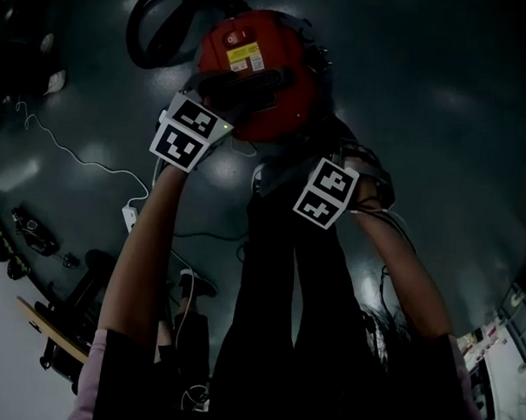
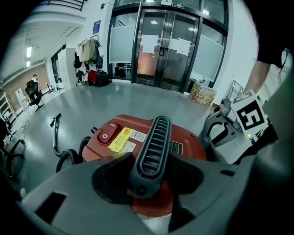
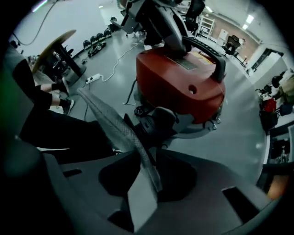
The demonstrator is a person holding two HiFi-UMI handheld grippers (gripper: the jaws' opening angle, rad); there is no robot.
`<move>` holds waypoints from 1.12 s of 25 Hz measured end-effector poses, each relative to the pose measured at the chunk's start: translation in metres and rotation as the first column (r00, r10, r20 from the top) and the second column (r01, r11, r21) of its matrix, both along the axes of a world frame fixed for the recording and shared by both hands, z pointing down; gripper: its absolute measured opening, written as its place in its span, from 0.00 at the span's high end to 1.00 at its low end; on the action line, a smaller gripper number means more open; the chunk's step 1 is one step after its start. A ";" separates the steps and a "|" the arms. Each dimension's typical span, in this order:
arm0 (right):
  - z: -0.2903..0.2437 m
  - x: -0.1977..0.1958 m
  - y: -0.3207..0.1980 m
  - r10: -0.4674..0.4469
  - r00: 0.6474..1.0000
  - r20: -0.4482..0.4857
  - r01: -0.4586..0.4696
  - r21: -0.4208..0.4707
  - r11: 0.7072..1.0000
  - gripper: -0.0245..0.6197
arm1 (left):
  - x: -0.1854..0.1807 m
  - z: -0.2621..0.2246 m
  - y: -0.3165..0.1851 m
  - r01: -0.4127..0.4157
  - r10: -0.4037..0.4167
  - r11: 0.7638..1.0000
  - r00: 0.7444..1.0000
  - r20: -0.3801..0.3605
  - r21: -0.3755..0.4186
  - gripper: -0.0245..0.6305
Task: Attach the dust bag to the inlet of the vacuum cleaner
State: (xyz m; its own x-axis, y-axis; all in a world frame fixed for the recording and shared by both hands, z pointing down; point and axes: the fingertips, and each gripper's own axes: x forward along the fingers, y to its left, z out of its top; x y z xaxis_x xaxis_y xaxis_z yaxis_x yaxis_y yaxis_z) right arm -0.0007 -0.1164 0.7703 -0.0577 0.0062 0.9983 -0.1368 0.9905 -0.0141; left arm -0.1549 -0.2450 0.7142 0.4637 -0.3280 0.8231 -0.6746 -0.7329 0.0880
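The black handle [image 2: 154, 147] of the vacuum cleaner [image 2: 190, 144] is clamped by the left tool [image 2: 149, 179], apparently to steady the machine on the floor [image 3: 239, 137]. The dust bag [image 3: 115, 124] is pinched by its flat edge in the right tool [image 3: 147, 183], close beside the machine, ready for offering to the inlet.

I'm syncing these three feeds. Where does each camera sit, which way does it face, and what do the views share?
Left gripper view: rides the left gripper, looks along jaws clamped on the handle of the vacuum cleaner, towards glass doors; a forearm shows right.
Right gripper view: rides the right gripper, faces down, jaws holding the dust bag; trouser leg left.
Head view: on the head, steeply down; both forearms, both grippers.
All share the red vacuum cleaner.
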 end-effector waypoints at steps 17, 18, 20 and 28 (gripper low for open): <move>-0.005 0.016 0.002 0.262 0.956 0.136 -0.231 -0.205 0.951 0.67 | 0.000 -0.014 0.001 -0.030 0.030 0.999 1.000 -0.003 -0.034 0.64; -0.009 0.018 0.001 0.266 0.954 0.138 -0.237 -0.196 0.952 0.67 | -0.001 -0.019 0.001 -0.016 0.016 1.000 1.000 -0.015 -0.024 0.64; -0.018 0.024 -0.002 0.261 0.955 0.137 -0.238 -0.166 0.957 0.67 | -0.003 -0.035 0.000 0.016 -0.016 1.000 0.999 -0.045 0.000 0.64; -0.079 0.025 -0.015 0.526 0.796 0.299 -0.487 -0.200 0.850 0.67 | -0.003 -0.111 0.028 0.114 -0.099 0.991 0.973 -0.206 0.063 0.65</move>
State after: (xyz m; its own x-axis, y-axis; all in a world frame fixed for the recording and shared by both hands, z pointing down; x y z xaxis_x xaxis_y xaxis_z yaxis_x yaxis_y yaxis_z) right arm 0.0243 -0.1309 0.6908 -0.4074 -0.0115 0.9132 -0.5863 0.7699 -0.2519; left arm -0.1579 -0.2168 0.6037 0.5772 -0.4409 0.6874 -0.7229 -0.6675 0.1789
